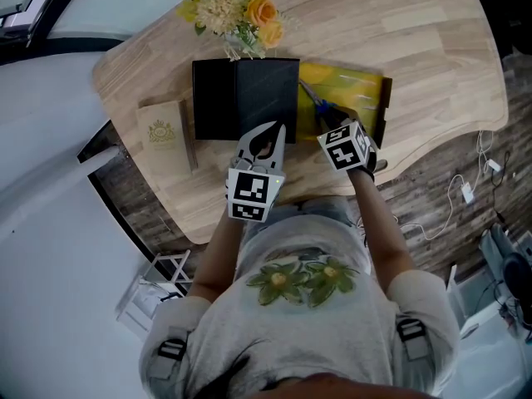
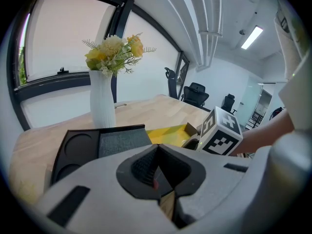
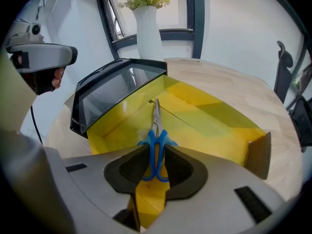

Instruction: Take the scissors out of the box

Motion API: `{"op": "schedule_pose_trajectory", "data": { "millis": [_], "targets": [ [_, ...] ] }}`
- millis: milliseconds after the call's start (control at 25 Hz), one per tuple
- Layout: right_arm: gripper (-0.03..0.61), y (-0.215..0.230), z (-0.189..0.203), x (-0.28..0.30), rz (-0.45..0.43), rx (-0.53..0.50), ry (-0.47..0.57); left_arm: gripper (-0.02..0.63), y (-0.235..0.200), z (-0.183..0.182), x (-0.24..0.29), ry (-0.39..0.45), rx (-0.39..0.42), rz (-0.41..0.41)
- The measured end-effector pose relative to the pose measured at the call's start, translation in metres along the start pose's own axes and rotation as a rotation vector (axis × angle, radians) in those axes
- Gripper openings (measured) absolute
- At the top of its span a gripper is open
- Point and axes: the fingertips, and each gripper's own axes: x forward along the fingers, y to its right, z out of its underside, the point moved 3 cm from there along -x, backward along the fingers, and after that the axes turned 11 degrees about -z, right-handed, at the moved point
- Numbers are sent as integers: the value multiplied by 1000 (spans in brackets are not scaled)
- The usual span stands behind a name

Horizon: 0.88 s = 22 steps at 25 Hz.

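The scissors [image 3: 156,147] have blue handles and silver blades. My right gripper [image 3: 156,156] is shut on the handles, and the blades point away over the yellow inside of the open box [image 3: 209,116]. From the head view the scissors [image 1: 318,106] slant over the yellow box [image 1: 357,90], with the right gripper [image 1: 330,125] at its near edge. The box's black lid [image 1: 241,98] lies open to the left. My left gripper [image 1: 266,133] hovers at the lid's near edge, jaws shut with nothing between them [image 2: 158,152]. The left gripper view also shows the black lid [image 2: 97,145].
A white vase of yellow flowers [image 1: 233,11] stands just behind the box, also seen as a vase [image 2: 102,101]. A small brown case with a gold emblem [image 1: 164,133] lies left of the lid. The wooden table's curved front edge [image 1: 199,227] runs close to the person's body.
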Motion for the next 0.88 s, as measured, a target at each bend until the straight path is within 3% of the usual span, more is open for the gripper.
{"op": "schedule_pose_trajectory", "data": {
  "millis": [880],
  "targets": [
    [84,0,-3,-17,-2,17,55,6,-2,-5,-13,20,16,-11]
  ]
}}
